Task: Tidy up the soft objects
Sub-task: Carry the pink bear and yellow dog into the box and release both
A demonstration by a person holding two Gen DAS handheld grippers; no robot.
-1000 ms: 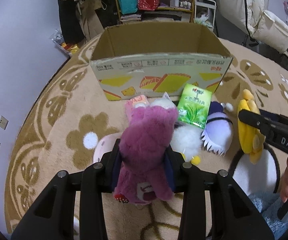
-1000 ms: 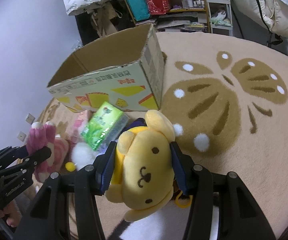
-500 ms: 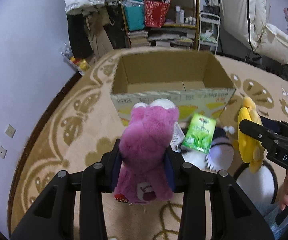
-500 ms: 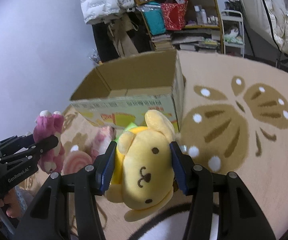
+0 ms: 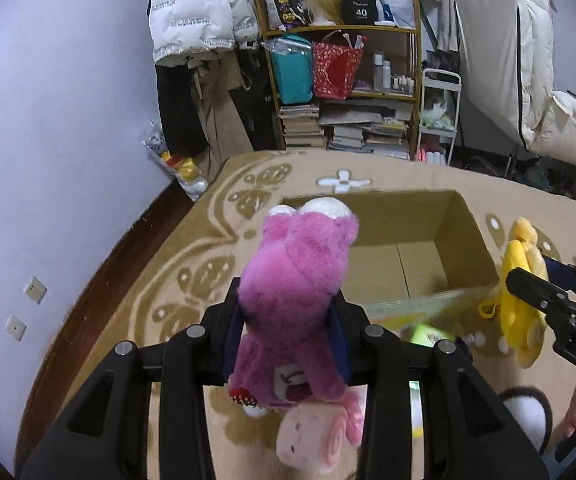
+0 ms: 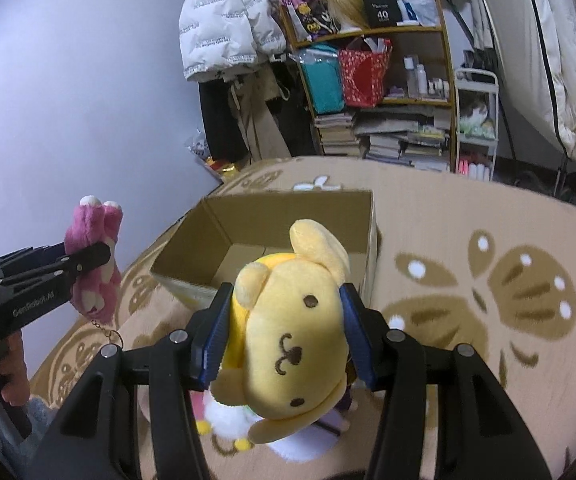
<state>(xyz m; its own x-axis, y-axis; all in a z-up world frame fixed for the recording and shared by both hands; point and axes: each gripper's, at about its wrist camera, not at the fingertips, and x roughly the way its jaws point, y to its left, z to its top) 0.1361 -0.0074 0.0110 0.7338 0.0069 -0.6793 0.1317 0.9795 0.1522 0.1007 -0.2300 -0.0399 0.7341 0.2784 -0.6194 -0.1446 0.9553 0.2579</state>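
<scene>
The left gripper (image 5: 286, 344) is clamped on a fuzzy magenta plush bear (image 5: 294, 292), its blue pads pressed into the toy's flanks, and holds it in the air near the left front corner of an open brown cardboard box (image 5: 464, 236). The right gripper (image 6: 284, 344) squeezes a round-headed yellow plush dog (image 6: 288, 340) between its pads, lifted above the near wall of the same box.

As far as the floor of the box shows, it is bare cardboard, so I judge that nothing has been stowed yet and these two toys would be the first to go in.

More is left on the patterned beige carpet (image 5: 192, 264) in front of the box: a pink rolled plush (image 5: 312, 440) just below the bear, a green packet (image 5: 432, 334) by the box's near wall, and white and purple soft toys (image 6: 288, 446) under the dog. The task looks to be at an early stage.
</scene>
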